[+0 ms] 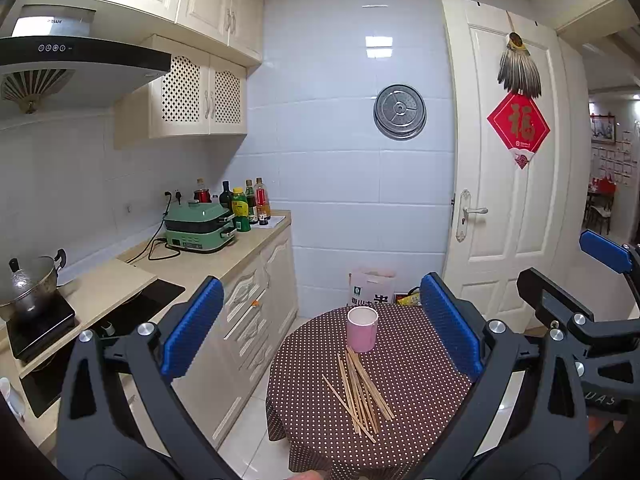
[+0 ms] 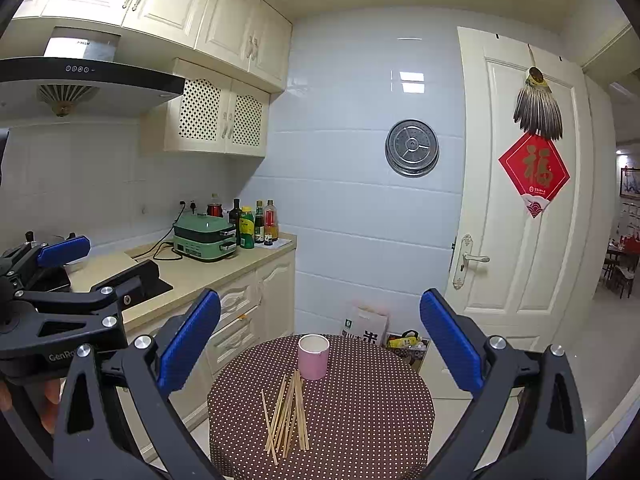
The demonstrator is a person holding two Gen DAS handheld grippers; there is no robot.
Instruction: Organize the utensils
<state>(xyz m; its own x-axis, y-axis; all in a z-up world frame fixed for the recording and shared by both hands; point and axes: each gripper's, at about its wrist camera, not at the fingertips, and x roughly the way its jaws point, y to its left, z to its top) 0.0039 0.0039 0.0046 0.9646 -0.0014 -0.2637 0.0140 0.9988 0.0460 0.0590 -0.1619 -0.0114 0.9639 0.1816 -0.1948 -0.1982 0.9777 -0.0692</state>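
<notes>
Chopsticks (image 2: 289,416) loose beside pink cup (image 2: 314,356), dotted table (image 2: 360,420)

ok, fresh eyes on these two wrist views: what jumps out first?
A loose pile of thin wooden chopsticks lies on the small round table with the brown white-dotted cloth, just in front of an upright pink cylindrical cup. Both blue-padded grippers, left and right, hang open above the table, holding nothing. On the white door at right hangs a red diamond decoration.
</notes>
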